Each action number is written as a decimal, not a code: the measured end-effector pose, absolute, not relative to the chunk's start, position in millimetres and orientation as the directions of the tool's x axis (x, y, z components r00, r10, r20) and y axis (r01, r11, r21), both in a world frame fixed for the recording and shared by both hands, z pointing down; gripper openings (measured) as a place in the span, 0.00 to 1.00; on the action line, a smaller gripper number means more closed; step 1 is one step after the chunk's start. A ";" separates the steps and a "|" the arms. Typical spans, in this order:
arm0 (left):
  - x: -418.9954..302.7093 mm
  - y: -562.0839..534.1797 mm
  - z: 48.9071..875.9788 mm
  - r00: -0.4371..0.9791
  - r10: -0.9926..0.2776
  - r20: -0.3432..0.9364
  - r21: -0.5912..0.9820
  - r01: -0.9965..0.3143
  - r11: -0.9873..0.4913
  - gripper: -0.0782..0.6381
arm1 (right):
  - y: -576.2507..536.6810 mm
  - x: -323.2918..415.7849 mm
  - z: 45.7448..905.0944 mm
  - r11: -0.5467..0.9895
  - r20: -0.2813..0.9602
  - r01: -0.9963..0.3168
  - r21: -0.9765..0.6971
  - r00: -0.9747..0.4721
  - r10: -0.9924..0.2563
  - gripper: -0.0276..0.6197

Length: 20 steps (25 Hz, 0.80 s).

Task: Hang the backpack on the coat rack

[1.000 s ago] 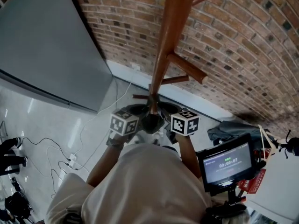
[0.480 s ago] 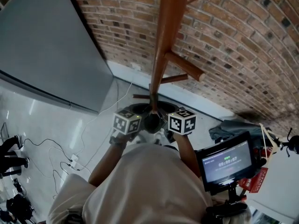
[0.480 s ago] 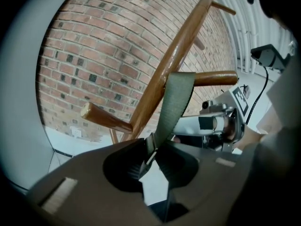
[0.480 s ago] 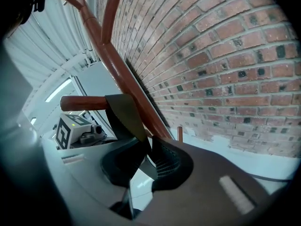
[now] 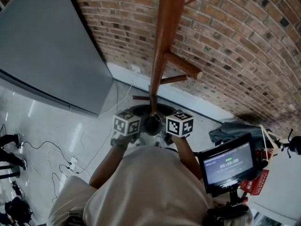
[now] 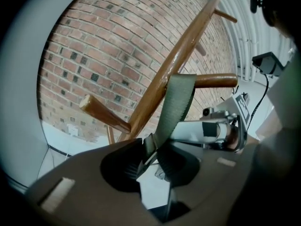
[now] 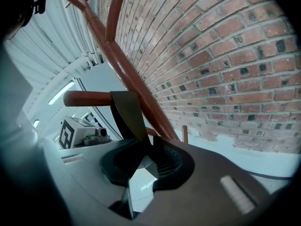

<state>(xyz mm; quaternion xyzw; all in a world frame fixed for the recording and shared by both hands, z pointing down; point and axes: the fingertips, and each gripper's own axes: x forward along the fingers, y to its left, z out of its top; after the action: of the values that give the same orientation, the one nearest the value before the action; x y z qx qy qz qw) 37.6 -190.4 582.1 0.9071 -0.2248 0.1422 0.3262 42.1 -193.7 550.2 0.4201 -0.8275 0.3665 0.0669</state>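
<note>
The strap [image 6: 178, 102] of the backpack [image 5: 152, 125] lay over a peg [image 6: 214, 80] of the coat rack [image 5: 164, 41], close to the pole [image 6: 162, 81], with the dark bag hanging low between the person's two hands. The jaws of the left gripper [image 6: 153, 161] and the right gripper [image 7: 141, 166] were both opening, and the strap ran loosely between them rather than being pinched. My worry was that a jaw might catch the webbing as it drew back and drag the loop along the peg and off its end, dropping the bag to the floor [image 5: 61, 121]; the weight on one side might also rock the rack.
</note>
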 end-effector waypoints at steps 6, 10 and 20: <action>30.7 -193.7 583.7 0.856 -0.338 0.391 0.521 -0.509 -0.685 0.30 | -194.5 51.9 544.2 0.378 0.365 -0.706 -0.599 -0.661 -0.656 0.21; 23.2 -196.1 584.4 0.853 -0.340 0.396 0.513 -0.513 -0.688 0.31 | -192.6 58.3 543.4 0.374 0.367 -0.713 -0.593 -0.653 -0.662 0.27; 3.1 -198.6 550.1 0.833 -0.425 0.354 0.385 -0.544 -0.746 0.30 | -182.3 80.7 514.7 0.403 0.341 -0.737 -0.542 -0.632 -0.696 0.19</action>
<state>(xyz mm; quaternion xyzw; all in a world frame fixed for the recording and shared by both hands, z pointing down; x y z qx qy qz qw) 3.1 -198.6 550.1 0.9262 -0.2616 0.1227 0.2423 80.7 -182.3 514.7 0.4280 -0.8371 0.3393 0.0301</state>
